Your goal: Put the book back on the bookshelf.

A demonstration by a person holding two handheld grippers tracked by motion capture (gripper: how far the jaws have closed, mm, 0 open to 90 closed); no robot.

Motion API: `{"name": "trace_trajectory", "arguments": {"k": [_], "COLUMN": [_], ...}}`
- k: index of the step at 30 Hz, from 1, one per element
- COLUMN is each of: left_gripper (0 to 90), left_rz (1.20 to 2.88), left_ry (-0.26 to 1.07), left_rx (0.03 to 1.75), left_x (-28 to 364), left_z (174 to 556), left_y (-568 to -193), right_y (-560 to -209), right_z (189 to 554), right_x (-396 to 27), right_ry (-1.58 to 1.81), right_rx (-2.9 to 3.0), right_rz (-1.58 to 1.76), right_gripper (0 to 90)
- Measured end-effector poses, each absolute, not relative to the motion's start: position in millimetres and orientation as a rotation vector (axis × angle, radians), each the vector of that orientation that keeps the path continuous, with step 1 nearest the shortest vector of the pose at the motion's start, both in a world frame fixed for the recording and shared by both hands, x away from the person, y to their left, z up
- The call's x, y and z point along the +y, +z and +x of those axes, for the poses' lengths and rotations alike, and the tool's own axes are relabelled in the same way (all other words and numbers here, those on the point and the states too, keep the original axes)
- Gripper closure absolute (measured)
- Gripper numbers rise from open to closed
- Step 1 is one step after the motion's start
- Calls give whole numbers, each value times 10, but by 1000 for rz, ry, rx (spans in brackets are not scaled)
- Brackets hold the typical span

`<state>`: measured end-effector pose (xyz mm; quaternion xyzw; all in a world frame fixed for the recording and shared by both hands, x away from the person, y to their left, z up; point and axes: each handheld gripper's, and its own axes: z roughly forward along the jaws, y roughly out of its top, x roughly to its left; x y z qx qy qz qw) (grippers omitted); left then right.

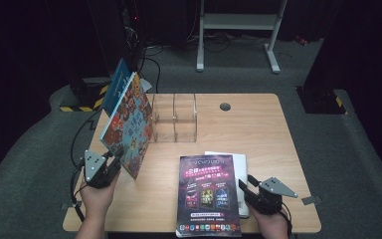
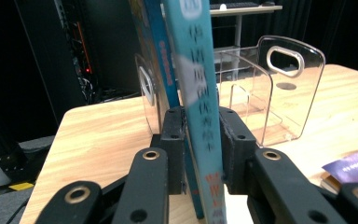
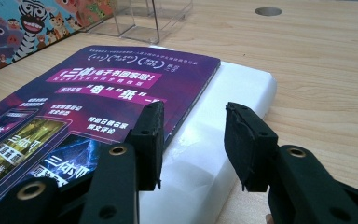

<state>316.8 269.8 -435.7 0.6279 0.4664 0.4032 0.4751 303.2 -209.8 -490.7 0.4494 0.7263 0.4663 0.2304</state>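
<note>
The left gripper (image 1: 110, 160) had its jaws clamped on two books (image 1: 129, 124), lower edges hidden. The right gripper (image 1: 247, 186) stood part open, empty, over the white book (image 3: 223, 121), mostly covered by the magazine (image 1: 208, 194).

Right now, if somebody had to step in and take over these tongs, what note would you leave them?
Left tongs: shut on the colourful books, two volumes held upright by their lower edge, beside the clear plastic rack at the table's far side.
Right tongs: open, holding nothing, poised over the white book that lies under the purple magazine near the front edge.
Done: the colourful books are lifted.
Left: probably stand them in the rack, whose compartments look empty, then the purple magazine and white book.
</note>
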Motion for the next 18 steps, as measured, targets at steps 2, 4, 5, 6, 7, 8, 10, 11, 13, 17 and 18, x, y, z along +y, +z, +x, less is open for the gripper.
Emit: {"name": "trace_trajectory", "arguments": {"k": [2,4,5,6,7,8,10,11,13,17,18], "left_gripper": [742,742,742,742,743,743,743,743,744,747,747], "left_rz": [1543,1562,1567,1569,1572,1571,1578,1583,1589,1602,1607], "left_ry": [974,971,969,967,963,962,957,955,948,933,925], "left_rx": [1141,1138,1137,1135,1137,1136,1136,1136,1140,1146,1150], "left_x": [2698,2691,2687,2684,2681,2678,2675,2679,2683,2679,2678], "left_z": [3158,3148,3142,3139,3135,3135,3133,3130,3125,3112,3109], "left_y": [-4388,-4426,-4444,-4461,-4475,-4487,-4507,-4514,-4531,-4591,-4603], "right_y": [-4906,-4906,-4907,-4908,-4908,-4908,-4907,-4906,-4906,-4909,-4908], "right_z": [3030,3030,3031,3030,3030,3029,3028,3027,3027,3030,3028], "right_x": [-2097,-2095,-2094,-2094,-2094,-2094,-2093,-2093,-2095,-2100,-2098], "right_ry": [1284,1283,1283,1282,1281,1281,1281,1282,1282,1282,1282], "right_rx": [1998,1998,1998,1999,2000,2000,1999,1999,1996,1998,1997], "right_rz": [1239,1239,1236,1236,1236,1237,1236,1236,1236,1235,1236], "right_gripper": [578,578,577,577,578,577,577,577,577,577,578]}}
